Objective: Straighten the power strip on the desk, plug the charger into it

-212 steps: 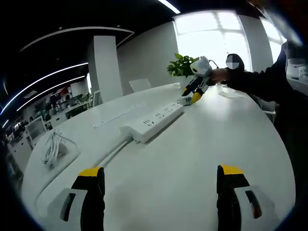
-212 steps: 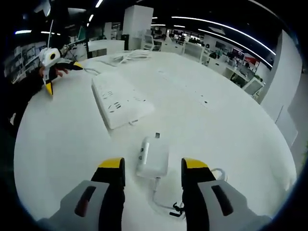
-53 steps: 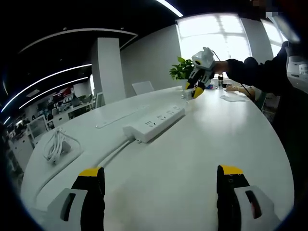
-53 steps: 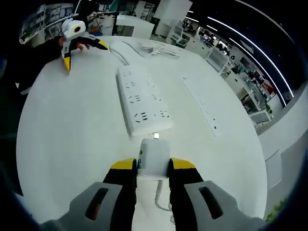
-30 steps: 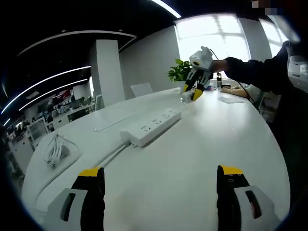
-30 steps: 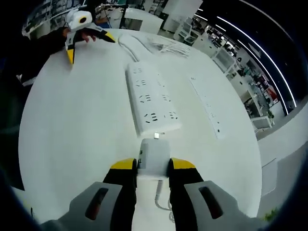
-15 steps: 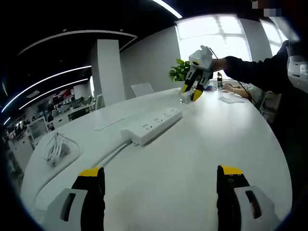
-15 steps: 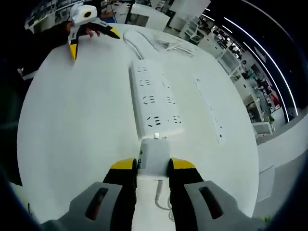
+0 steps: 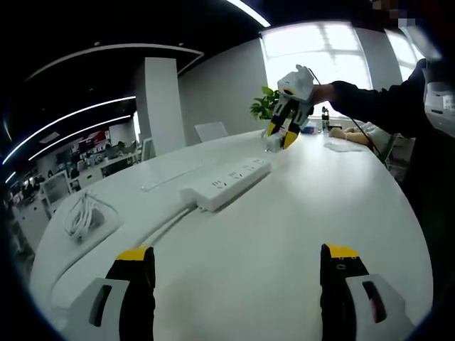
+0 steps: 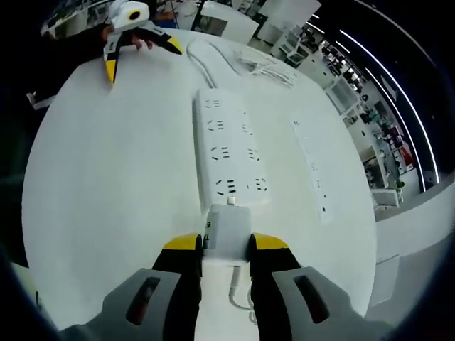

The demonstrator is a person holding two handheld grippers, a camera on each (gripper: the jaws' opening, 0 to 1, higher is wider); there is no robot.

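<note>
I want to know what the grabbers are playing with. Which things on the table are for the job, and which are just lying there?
For the job:
- power strip
- charger, held up in the right gripper
- left gripper, jaws wide apart over the desk

Just lying about:
- coiled white cable
- flat strip set in the desk
- green plant

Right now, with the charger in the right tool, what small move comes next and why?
Probably lower the right tool toward the long white power strip's nearest sockets: the white block charger is clamped above the strip's near end, still unplugged.
</note>
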